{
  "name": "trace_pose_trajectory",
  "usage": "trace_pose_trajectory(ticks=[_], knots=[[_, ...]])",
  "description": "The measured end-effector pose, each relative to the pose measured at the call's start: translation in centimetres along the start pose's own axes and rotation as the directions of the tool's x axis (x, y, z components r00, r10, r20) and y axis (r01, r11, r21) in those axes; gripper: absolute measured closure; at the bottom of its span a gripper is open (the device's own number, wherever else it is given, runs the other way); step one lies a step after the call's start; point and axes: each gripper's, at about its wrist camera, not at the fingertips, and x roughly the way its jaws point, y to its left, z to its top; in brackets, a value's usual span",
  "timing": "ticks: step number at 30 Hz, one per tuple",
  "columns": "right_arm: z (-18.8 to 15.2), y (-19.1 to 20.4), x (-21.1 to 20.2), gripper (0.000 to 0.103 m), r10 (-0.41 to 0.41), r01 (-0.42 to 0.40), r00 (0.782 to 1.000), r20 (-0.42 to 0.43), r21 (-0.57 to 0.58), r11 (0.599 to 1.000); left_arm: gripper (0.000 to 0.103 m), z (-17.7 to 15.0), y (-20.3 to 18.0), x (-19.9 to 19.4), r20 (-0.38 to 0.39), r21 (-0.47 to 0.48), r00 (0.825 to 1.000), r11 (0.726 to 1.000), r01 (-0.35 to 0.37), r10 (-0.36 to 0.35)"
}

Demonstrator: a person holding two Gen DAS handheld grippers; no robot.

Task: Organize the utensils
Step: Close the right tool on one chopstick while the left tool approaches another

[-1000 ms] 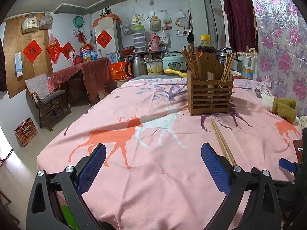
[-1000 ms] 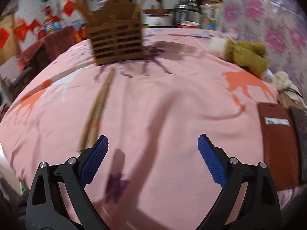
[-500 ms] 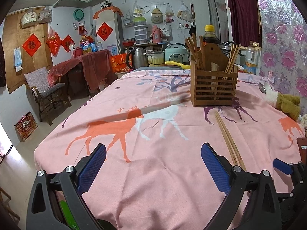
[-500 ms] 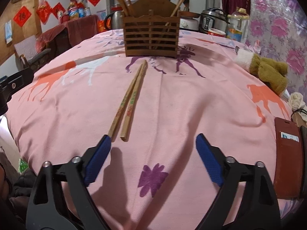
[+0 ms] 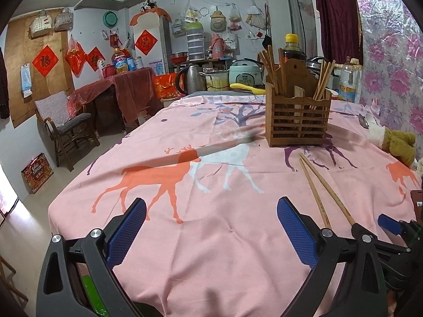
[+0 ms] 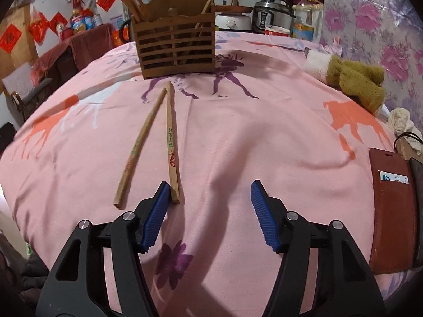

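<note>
A pink deer-print tablecloth (image 5: 211, 237) covers the bench, and most of its middle lies bare. The wooden utensil holder (image 6: 174, 45) stands upright toward the far end, with chopsticks leaning out of its compartments. Two loose chopsticks (image 6: 148, 145) lie on the cloth in front of it, their far tips close together just short of the holder and their near ends spread apart.

The right gripper (image 6: 208, 206) sits low over the near edge, its jaws closing. The near end of the right-hand chopstick lies just inside the left blue pad (image 6: 156, 216), close to it or touching; nothing is pinched, and the space across to the other pad is bare cloth.

The left gripper (image 5: 211, 229) hovers over the cloth with its jaws wide apart and nothing between them.

The left wrist view alone shows the bench's left edge dropping to the floor, a wooden chair (image 5: 68, 129) and a draped side table (image 5: 124, 89) beyond, and the right gripper's tip at the chopsticks' near ends. The right wrist view alone shows a brown wallet (image 6: 391, 211) at the right edge and all of the plush toy (image 6: 354, 79), well clear of the chopsticks.
</note>
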Motion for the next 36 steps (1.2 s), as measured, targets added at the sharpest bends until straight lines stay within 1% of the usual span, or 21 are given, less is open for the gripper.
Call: trace_pose_trajectory(ticks=[4, 5, 6, 8, 11, 15, 17, 22, 23, 24, 25, 26, 28, 33, 36], knots=[[0.0, 1.5, 0.3, 0.042, 0.017, -0.017, 1.0, 0.0, -0.061, 0.998, 0.006, 0.0, -0.2, 0.4, -0.012, 0.007, 1.0, 1.0, -0.003, 0.003], [0.0, 1.6, 0.5, 0.046, 0.015, -0.015, 1.0, -0.003, -0.064, 0.998, 0.006, 0.0, -0.2, 0.5, -0.015, 0.006, 1.0, 1.0, -0.004, 0.004], [0.1, 1.5, 0.6, 0.047, 0.018, -0.018, 1.0, -0.004, -0.058, 0.998, 0.006, -0.1, -0.2, 0.6, -0.02, 0.004, 1.0, 1.0, -0.004, 0.005], [0.2, 0.9, 0.6, 0.063, 0.004, -0.004, 1.0, 0.001, -0.034, 0.999, 0.006, -0.2, -0.2, 0.8, -0.027, 0.003, 1.0, 1.0, -0.005, 0.005], [0.4, -0.2, 0.7, 0.073, 0.01, -0.01, 1.0, -0.004, 0.018, 1.0, 0.006, -0.2, -0.2, 0.9, -0.033, 0.001, 0.999, 1.0, -0.005, 0.005], [0.4, -0.2, 0.7, 0.074, 0.003, -0.003, 1.0, -0.002, 0.024, 1.0, 0.006, -0.3, -0.2, 0.9, -0.033, 0.003, 0.999, 1.0, -0.005, 0.005], [0.4, -0.1, 0.7, 0.069, 0.013, -0.013, 1.0, 0.0, 0.016, 1.0, 0.006, -0.3, -0.2, 1.0, -0.04, 0.006, 0.999, 1.0, -0.005, 0.005], [0.4, 0.2, 0.8, 0.068, 0.012, -0.012, 1.0, 0.0, 0.008, 1.0, 0.006, -0.6, -0.5, 1.5, -0.059, 0.016, 0.998, 1.0, -0.002, 0.003], [0.4, 0.2, 0.8, 0.072, 0.01, -0.01, 1.0, 0.004, 0.01, 1.0, 0.006, -0.7, -0.5, 1.6, -0.06, 0.018, 0.998, 1.0, -0.003, 0.004], [0.4, 0.0, 0.7, 0.074, 0.01, -0.01, 1.0, 0.008, 0.016, 1.0, 0.006, -0.7, -0.6, 1.7, -0.062, 0.021, 0.998, 1.0, -0.003, 0.005], [0.4, -0.1, 0.6, 0.087, 0.008, -0.009, 1.0, 0.012, 0.024, 1.0, 0.006, -0.8, -0.6, 1.7, -0.064, 0.023, 0.998, 1.0, -0.003, 0.005], [0.4, -0.3, 0.6, 0.09, 0.014, -0.014, 1.0, 0.013, 0.035, 0.999, 0.006, -0.8, -0.7, 1.8, -0.066, 0.025, 0.998, 1.0, -0.003, 0.005], [0.5, -0.7, 0.4, 0.091, 0.026, -0.027, 1.0, 0.015, 0.055, 0.998, 0.006, -0.8, -0.7, 2.0, -0.072, 0.028, 0.997, 1.0, -0.002, 0.004], [0.5, -1.2, 0.0, 0.091, 0.016, -0.018, 0.999, 0.031, 0.069, 0.997, 0.006, -1.0, -0.7, 2.3, -0.083, 0.025, 0.996, 1.0, 0.017, -0.014], [0.5, -1.5, 0.0, 0.091, 0.029, -0.032, 0.999, 0.033, 0.085, 0.996, 0.006, -1.3, -1.0, 2.9, -0.106, 0.038, 0.994, 0.999, 0.034, -0.03]])
